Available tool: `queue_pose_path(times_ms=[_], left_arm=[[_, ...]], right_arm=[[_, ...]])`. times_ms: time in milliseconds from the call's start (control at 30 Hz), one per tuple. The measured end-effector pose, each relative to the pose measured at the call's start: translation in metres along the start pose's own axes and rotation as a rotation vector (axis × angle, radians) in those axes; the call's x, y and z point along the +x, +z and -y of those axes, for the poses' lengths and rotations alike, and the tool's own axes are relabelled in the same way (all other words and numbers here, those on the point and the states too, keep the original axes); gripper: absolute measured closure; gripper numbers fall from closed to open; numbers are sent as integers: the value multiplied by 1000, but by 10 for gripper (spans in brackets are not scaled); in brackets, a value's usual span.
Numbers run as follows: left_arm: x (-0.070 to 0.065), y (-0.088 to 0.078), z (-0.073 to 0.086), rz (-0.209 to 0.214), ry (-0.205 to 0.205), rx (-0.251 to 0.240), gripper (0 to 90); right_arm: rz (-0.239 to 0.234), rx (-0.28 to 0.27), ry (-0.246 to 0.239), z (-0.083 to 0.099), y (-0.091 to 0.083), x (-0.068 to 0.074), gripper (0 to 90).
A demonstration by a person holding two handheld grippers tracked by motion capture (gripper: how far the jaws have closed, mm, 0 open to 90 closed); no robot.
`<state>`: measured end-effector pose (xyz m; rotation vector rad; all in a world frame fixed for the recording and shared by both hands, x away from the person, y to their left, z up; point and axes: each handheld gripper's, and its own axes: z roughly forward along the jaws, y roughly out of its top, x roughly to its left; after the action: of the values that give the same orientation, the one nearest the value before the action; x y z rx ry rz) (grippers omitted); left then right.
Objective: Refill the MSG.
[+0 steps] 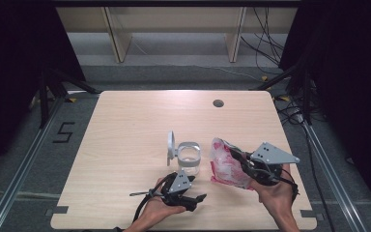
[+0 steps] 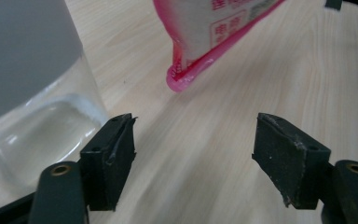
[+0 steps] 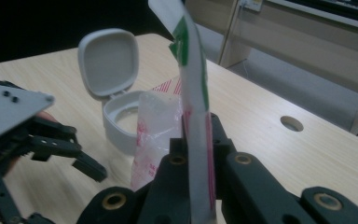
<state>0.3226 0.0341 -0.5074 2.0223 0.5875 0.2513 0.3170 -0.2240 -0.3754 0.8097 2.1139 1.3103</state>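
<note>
Wooden table [image 1: 125, 145]: jar [image 1: 189, 159] lid already flipped open, pouring not begun.
Right gripper [image 1: 244, 166] clamps the pouch [image 1: 224, 164] beside the jar; left gripper [image 1: 195, 197], near the jar, gapes empty.

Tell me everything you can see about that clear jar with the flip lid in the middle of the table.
The jar looks like clear glass or plastic, with a thick see-through base and a pale grey collar around its mouth. Its grey lid, rounded-square, is hinged open and stands upright at the jar's left side. The jar stands upright on the wooden table and looks empty. Nothing grips it: the left gripper is open just in front of it, and the pink-and-white pouch is held beside it.
</note>
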Motion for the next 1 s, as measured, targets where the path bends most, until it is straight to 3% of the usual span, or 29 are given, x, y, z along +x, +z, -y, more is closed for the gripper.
queue_pose_path(times_ms=[67,167,200,300,467,533,567,600,700,767,800,867,900,1000], left_arm=[[0,3,-2,-5,0,-11,280],[-2,8,-5,-37,0,-22,298],[-3,10,-5,-19,-4,-31,298],[-8,17,-7,-33,1,-55,351],[-7,32,-13,-46,4,-60,364],[-5,37,-15,-27,2,-55,461],[-6,38,-15,-12,6,-76,517],[-7,37,-15,-31,19,-78,595],[-8,38,-16,-21,1,-107,667],[-8,37,-18,-56,12,-120,717],[-7,37,-18,-62,24,-107,723],[-11,38,-18,-47,-1,-120,742],[-12,37,-19,-59,22,-112,749],[-15,37,-22,-54,13,-134,762]], right_arm=[[13,-28,-34,-8,-6,1,900],[-1,-27,-38,-15,-10,3,900],[-1,-27,-38,-15,-10,3,900],[-10,-38,-47,-20,-10,5,900],[-37,-43,-35,-25,-9,9,900],[-55,-30,-31,-27,-7,11,900],[-45,-34,-49,-28,-7,10,900],[-37,-37,-53,-29,-6,10,900],[-33,-40,-32,-29,-2,7,900],[-44,-34,-45,-30,-1,5,900],[-36,-35,-22,-29,0,6,900],[-56,-50,-21,-30,2,3,900],[-64,-38,8,-31,2,4,900],[-56,-62,-17,-36,3,2,900]])
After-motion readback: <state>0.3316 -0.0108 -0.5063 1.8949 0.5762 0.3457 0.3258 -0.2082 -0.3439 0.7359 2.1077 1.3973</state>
